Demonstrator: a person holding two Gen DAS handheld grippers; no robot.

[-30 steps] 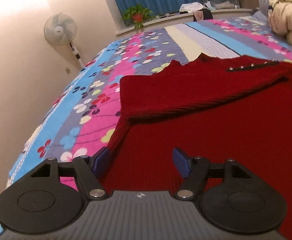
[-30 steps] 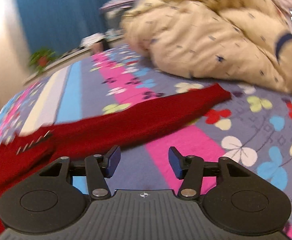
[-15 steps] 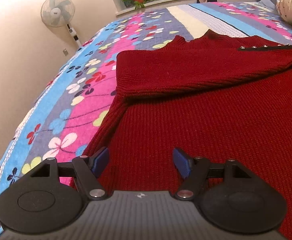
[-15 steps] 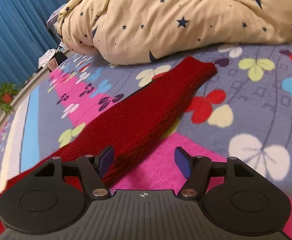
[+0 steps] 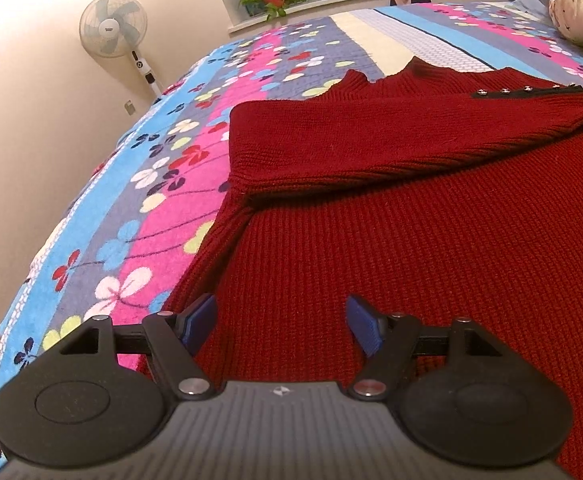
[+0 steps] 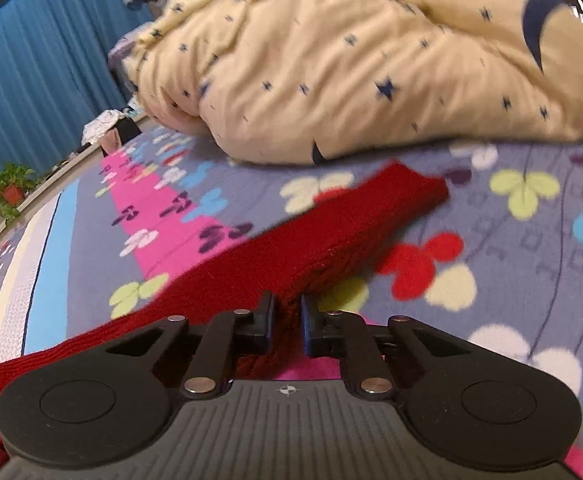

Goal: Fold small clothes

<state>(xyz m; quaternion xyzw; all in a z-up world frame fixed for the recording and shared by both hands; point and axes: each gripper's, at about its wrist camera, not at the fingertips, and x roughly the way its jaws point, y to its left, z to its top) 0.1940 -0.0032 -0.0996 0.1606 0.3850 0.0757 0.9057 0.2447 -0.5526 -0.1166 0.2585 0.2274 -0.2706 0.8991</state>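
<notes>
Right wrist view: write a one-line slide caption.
Right gripper, jaws just closed, pinches the red sweater's outstretched sleeve on the floral bedspread, star-print duvet beyond.

The right gripper (image 6: 289, 312) has moved in over the outstretched sleeve (image 6: 355, 224) of the red sweater (image 5: 431, 248), from a spot over the bedspread (image 6: 531, 280) beside it. Its jaws have just been closing and now pinch a raised fold of that sleeve between them. The left gripper (image 5: 281, 322) has dropped closer to the sweater's body near its left edge, jaws wide apart.
</notes>
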